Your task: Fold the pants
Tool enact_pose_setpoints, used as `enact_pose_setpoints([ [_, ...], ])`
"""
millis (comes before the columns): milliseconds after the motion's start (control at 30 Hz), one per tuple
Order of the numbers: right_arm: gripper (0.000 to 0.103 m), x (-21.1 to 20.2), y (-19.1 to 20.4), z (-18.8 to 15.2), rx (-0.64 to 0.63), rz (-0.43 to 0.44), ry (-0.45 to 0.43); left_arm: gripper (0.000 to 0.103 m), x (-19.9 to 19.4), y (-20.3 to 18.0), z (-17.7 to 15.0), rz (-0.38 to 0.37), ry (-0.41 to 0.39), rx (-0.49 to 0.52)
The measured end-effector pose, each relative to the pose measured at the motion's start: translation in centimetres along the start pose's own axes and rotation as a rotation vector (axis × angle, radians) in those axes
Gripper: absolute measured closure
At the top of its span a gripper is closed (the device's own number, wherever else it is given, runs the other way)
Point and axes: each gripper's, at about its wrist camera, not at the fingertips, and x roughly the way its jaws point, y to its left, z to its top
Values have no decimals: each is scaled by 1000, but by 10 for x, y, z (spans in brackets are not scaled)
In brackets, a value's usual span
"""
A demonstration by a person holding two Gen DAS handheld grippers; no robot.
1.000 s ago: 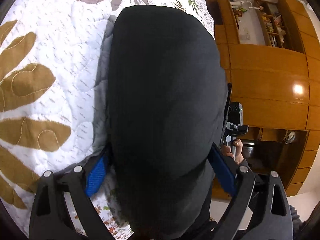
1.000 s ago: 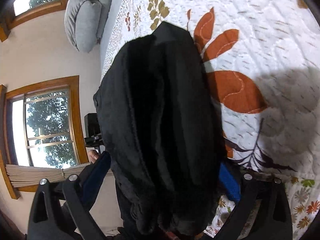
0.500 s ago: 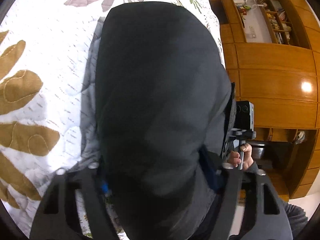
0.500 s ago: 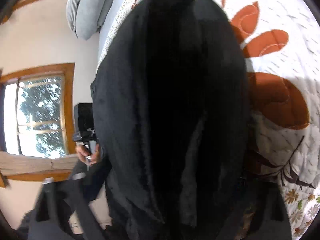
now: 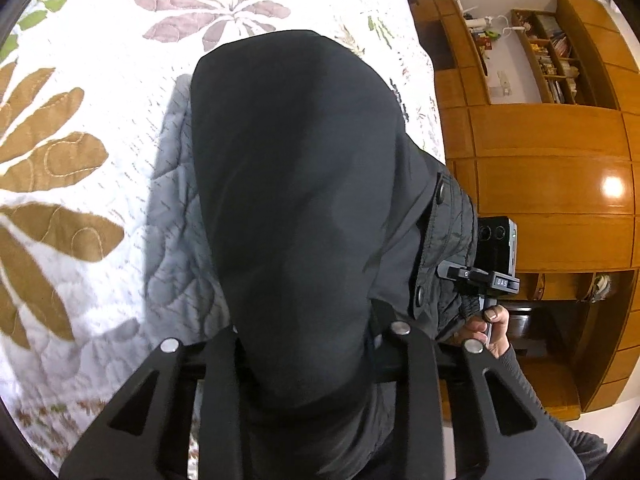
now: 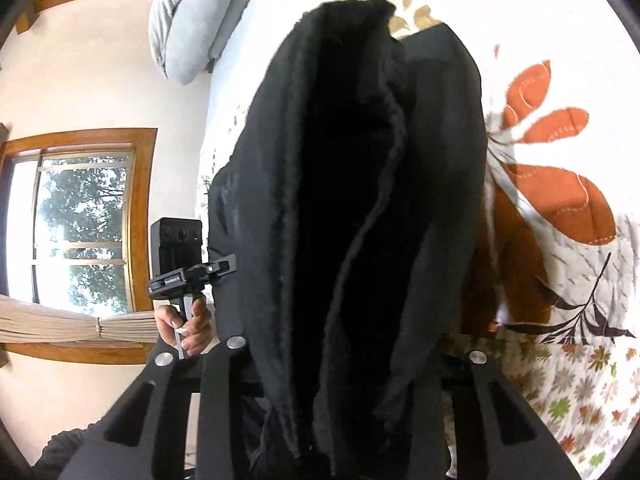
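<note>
The black pants (image 5: 296,184) hang as a folded bundle from both grippers above the flowered bedspread (image 5: 80,128). My left gripper (image 5: 304,352) is shut on one end of the pants; the cloth covers its fingertips. My right gripper (image 6: 340,360) is shut on the other end of the pants (image 6: 360,200), whose fuzzy inner folds face this camera. Each view shows the other gripper and the hand holding it at the bed's side: the right one (image 5: 488,276) in the left wrist view, the left one (image 6: 184,264) in the right wrist view.
The quilted bedspread (image 6: 560,160) lies under the pants. A grey pillow (image 6: 192,24) sits at the bed's head. Wooden cabinets and shelves (image 5: 552,184) stand past one side of the bed; a window (image 6: 80,232) with a rolled blind is on the other side.
Both grippers have closed on the pants; the blue pads that showed a second ago are now hidden by cloth. The bundle has lifted and shifted further over the bed.
</note>
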Motion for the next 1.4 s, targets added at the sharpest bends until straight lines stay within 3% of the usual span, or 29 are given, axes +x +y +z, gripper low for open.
enact_pose_setpoints([
  [200, 69, 17, 31, 7, -62, -5, 0, 76, -39, -9, 1, -6, -51, 18],
  [367, 69, 41, 77, 55, -124, -9, 13, 76, -86, -4, 29, 9, -117, 21],
  [700, 69, 138, 141, 177, -148, -17, 51, 76, -151, 48, 145, 61, -170, -26],
  [867, 69, 183, 140, 236, -133, -38, 76, 76, -154, 85, 194, 57, -177, -72],
  [1000, 69, 212, 119, 260, -96, -60, 113, 75, -144, 118, 208, 67, -148, -111],
  [1133, 65, 226, 89, 268, -48, -53, 126, 69, -139, 134, 208, 41, -148, -119],
  [1200, 57, 229, 82, 268, -37, -50, 126, 61, -138, 137, 206, 37, -148, -119],
  [1267, 41, 231, 78, 263, -15, -53, 131, 42, -138, 133, 203, 58, -157, -120],
  [1400, 36, 202, 85, 259, 1, -58, 59, 25, -170, 129, 187, 38, -266, -106],
])
